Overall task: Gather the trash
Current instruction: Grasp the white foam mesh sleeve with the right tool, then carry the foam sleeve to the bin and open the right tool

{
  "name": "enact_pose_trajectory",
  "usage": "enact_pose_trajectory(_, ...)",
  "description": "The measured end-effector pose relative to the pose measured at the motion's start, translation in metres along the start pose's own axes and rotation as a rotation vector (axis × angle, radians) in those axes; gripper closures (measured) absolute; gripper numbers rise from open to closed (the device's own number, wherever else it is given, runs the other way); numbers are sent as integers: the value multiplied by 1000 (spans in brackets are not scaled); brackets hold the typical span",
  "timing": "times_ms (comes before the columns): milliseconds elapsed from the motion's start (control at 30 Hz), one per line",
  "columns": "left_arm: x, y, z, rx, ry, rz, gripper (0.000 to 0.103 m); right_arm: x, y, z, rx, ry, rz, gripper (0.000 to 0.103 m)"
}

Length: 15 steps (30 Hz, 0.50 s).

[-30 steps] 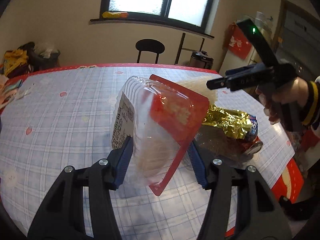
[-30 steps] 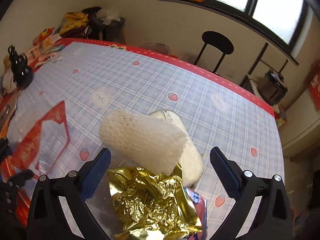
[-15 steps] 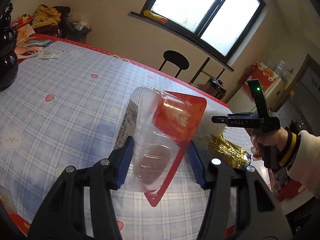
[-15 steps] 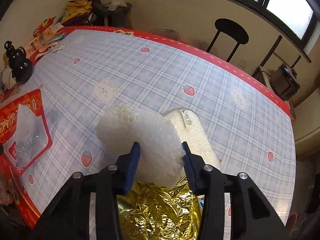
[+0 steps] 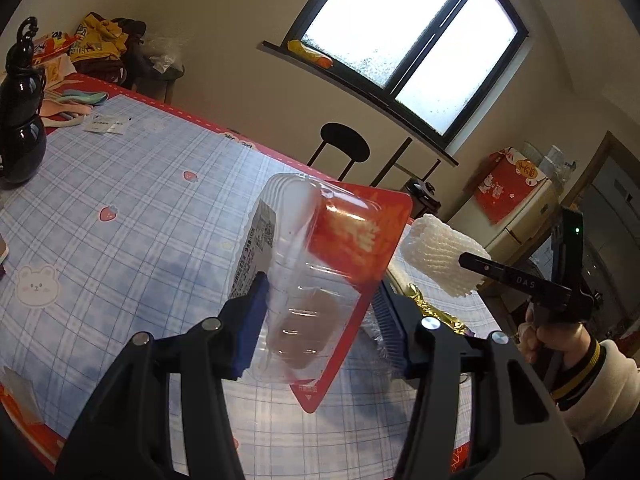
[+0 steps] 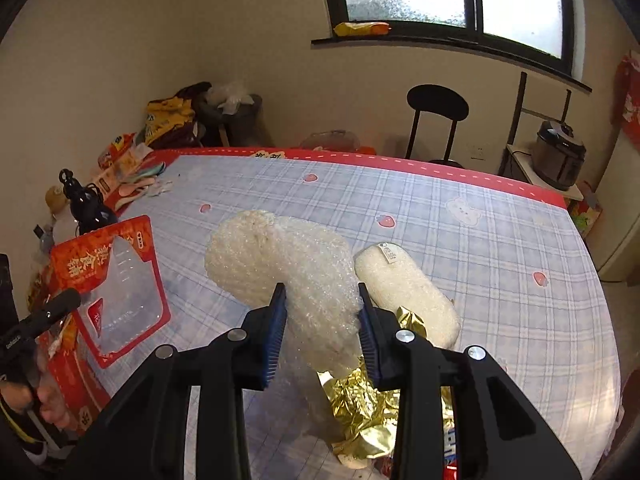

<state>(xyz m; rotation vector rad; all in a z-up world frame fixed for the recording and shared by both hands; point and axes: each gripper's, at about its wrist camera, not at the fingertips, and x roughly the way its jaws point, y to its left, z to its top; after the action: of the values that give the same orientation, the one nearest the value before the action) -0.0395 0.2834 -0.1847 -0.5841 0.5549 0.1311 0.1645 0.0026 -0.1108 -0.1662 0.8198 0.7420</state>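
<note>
Clamping a white foam net (image 6: pixel 280 264), the right gripper (image 6: pixel 322 332), its jaws just closed on it, holds it above the checked table (image 6: pixel 460 240); the left gripper (image 5: pixel 320 316) pinches a clear-and-red package (image 5: pixel 320 276) aloft, gold foil (image 6: pixel 360 408) lying below.

Checked table (image 6: pixel 460 248): foam sleeve (image 6: pixel 408 292), gold wrapper (image 6: pixel 360 412), black bottle (image 5: pixel 18 128).

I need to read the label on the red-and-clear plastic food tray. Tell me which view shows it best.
The left wrist view: the red-and-clear plastic food tray fills the centre, its white label facing the camera, clamped in the left gripper. The right wrist view shows it at the left edge, red printed face only.
</note>
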Motion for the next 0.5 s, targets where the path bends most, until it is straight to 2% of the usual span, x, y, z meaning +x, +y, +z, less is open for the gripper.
enact_pose_trajectory(300, -10, -52, 11, 84, -20, -54, 50, -61, -44, -28, 86, -79, -71, 69)
enact_pose_trajectory(500, -5, -97, 5, 139, -15, -93, 50, -96, -85, -49, 150, -123, -110, 69)
